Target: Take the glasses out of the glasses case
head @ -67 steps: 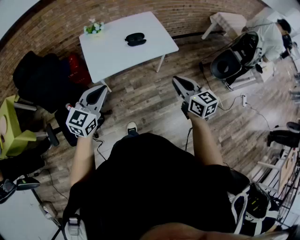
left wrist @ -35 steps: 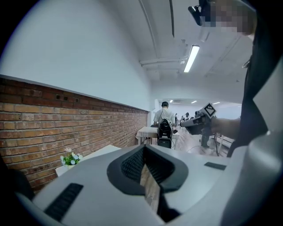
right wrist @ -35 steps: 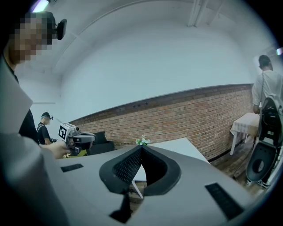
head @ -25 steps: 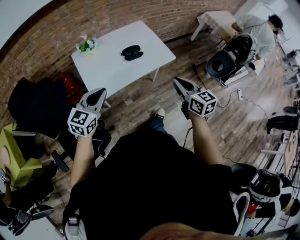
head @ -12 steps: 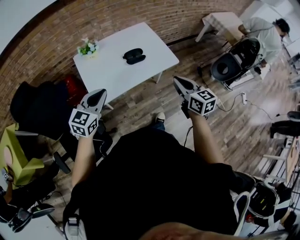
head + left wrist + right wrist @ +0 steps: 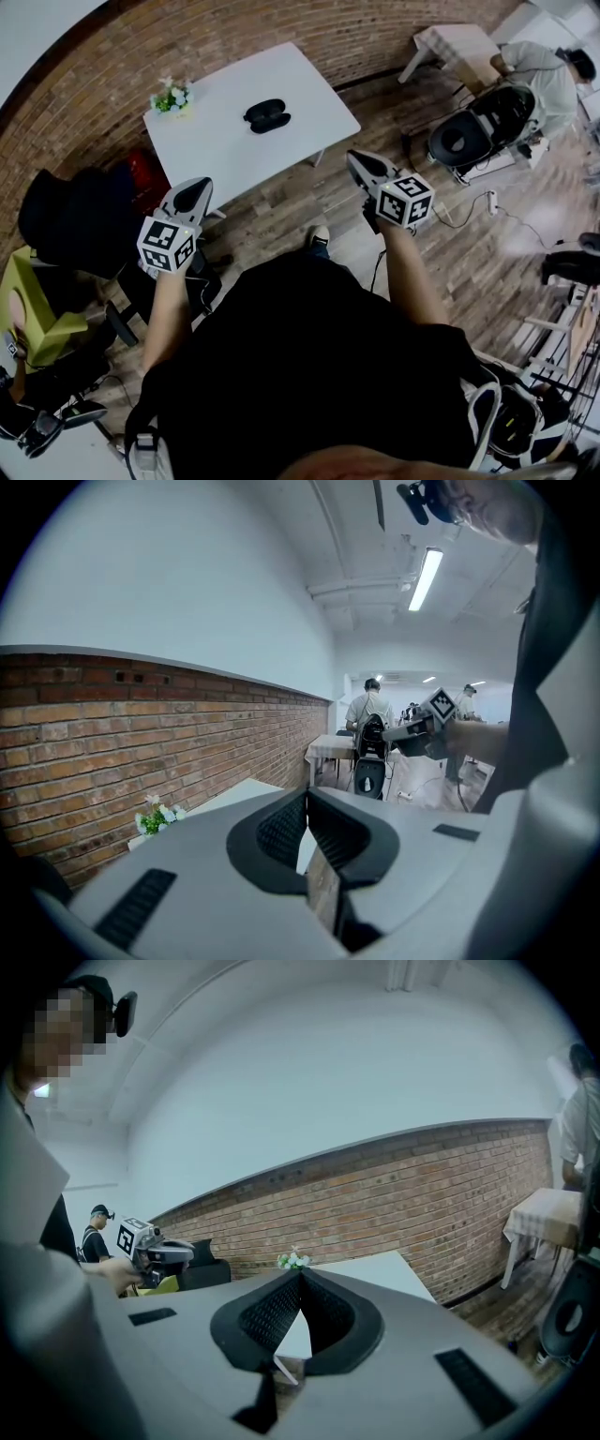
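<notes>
The black glasses case [image 6: 266, 115] lies closed on the white table [image 6: 309, 89], far ahead of both grippers. My left gripper [image 6: 195, 185] is held in the air over the floor, short of the table's near left corner, jaws shut with nothing in them. My right gripper [image 6: 355, 158] hovers off the table's near right corner, also shut and empty. In the left gripper view the jaws [image 6: 307, 795] meet in front of the table [image 6: 246, 793]. In the right gripper view the jaws [image 6: 300, 1275] meet in front of the table [image 6: 380, 1274]. The glasses are not visible.
A small pot of flowers [image 6: 172, 96] stands at the table's far left corner. Dark chairs and bags [image 6: 75, 206] and a yellow-green box [image 6: 28, 314] crowd the left. A seated person [image 6: 548, 75], a black chair [image 6: 473, 131] and a small table [image 6: 459, 42] are at the right. A brick wall runs behind.
The head view has shifted a little and the table sits slightly differently in frame. Both grippers stay shut and in about the same place before the body.
</notes>
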Motion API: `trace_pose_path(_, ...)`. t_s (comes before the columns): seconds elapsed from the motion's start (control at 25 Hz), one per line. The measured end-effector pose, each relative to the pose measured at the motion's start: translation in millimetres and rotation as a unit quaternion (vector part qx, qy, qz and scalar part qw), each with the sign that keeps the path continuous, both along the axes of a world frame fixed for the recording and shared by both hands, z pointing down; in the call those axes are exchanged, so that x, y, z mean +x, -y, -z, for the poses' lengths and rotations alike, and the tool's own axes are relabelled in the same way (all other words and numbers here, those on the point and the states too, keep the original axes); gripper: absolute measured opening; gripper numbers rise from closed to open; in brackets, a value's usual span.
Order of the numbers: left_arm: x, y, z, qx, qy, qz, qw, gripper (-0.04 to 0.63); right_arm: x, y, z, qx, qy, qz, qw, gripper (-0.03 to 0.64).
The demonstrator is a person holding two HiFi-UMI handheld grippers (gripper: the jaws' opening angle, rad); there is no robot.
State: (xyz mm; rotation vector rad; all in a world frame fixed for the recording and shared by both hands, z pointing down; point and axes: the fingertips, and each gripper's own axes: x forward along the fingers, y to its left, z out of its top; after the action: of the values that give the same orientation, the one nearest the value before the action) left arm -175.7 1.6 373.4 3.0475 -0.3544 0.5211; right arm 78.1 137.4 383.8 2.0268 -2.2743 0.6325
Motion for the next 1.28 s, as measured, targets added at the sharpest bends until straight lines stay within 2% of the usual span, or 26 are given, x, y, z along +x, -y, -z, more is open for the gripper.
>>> trace_pose_path(0.76, 103.0, 31.0, -21.2, -0.015, 0.032, 0.037, 0.9987, 0.009, 106.3, 70.0, -29.7, -0.02, 0.02, 0.049, 0.998, 0.015)
trace_pose_path(1.28, 144.8, 43.9, -18.1, -0.015, 0.037, 0.072, 0.9966, 0.009, 149.8, 100.3, -39.9, -0.028, 0.025, 0.088, 0.995, 0.015)
